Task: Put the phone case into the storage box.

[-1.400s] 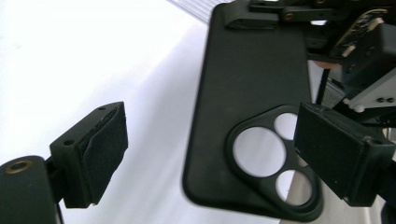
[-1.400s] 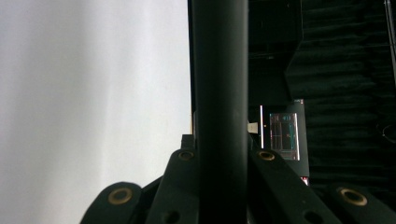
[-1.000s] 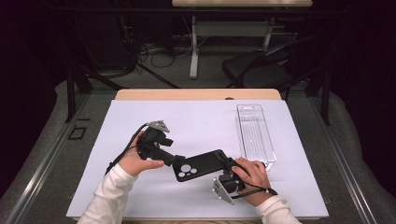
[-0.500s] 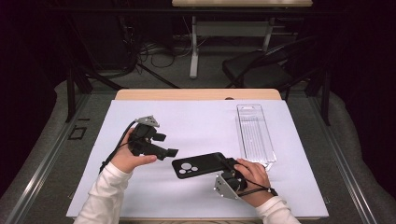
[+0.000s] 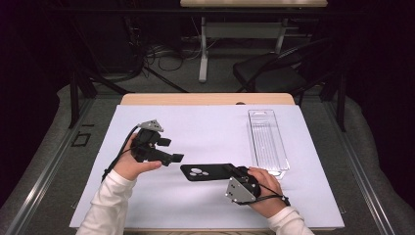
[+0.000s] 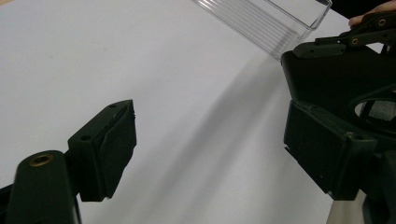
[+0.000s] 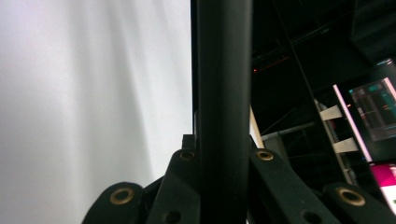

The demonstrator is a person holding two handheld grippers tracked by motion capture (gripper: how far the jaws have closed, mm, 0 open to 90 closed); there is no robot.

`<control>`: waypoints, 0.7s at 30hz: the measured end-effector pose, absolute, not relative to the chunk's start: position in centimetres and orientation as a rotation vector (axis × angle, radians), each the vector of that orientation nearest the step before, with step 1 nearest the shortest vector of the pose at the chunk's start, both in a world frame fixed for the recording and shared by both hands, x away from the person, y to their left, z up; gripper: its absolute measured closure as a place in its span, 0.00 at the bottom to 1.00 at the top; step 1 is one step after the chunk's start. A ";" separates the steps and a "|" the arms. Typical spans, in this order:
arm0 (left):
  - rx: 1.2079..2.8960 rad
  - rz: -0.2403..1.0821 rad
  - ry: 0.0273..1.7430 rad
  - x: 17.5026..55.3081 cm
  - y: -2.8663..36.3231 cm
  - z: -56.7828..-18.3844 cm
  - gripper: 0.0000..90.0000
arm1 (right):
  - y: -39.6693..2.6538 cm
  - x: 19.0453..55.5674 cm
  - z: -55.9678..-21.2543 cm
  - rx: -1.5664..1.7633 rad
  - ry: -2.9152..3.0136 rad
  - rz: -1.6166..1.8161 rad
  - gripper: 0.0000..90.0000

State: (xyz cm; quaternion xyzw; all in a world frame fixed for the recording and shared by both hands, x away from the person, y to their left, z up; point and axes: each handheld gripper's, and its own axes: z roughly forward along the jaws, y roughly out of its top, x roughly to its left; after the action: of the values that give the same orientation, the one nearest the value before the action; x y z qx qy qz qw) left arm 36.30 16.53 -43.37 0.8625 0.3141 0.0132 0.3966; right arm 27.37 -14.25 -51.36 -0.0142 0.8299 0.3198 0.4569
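Black rectangular phone case with round camera cut-outs lies flat, just above or on the white-covered worktop, near the middle of the near edge; contact with the surface cannot be told. Right hand-held gripper is clamped on the case's right end; in the right gripper view the case's thin black edge stands upright between the two jaws, both pressed against it. Right hand rests low by the near edge.

Left hand-held gripper sits left of the case, apart from it, jaws spread with nothing between them. In the left gripper view the pads stand wide over bare white worktop, with the case just beyond the right jaw. Left hand holds it a little above the surface.

Clear ribbed plastic tray, long and narrow, lies toward the right edge, its near end just beside the right hand.
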 end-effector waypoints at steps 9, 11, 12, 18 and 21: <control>2.187 0.042 0.802 36.4 16.6 -43.4 0.20 | -14.7 27.7 -51.1 0.092 2.105 0.898 0.98; 2.189 0.044 0.803 36.4 16.6 -43.5 0.21 | -14.7 27.9 -51.1 0.099 2.115 0.911 0.98; 2.189 0.045 0.803 36.4 16.6 -43.5 0.21 | -14.7 27.9 -51.2 0.108 2.121 0.921 0.98; 2.194 0.052 0.798 36.4 16.8 -43.4 0.22 | -14.9 28.2 -51.2 0.164 2.172 0.979 0.98; 2.198 0.051 0.792 36.4 16.7 -43.5 0.22 | -15.0 28.4 -51.1 0.202 2.201 1.040 0.98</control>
State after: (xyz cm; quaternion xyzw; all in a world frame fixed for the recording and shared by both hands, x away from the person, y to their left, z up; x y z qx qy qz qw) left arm 36.40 16.70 -43.48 0.8655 0.3118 0.0201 0.3915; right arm 28.37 -15.04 -51.14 0.0776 0.8466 0.3999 0.3425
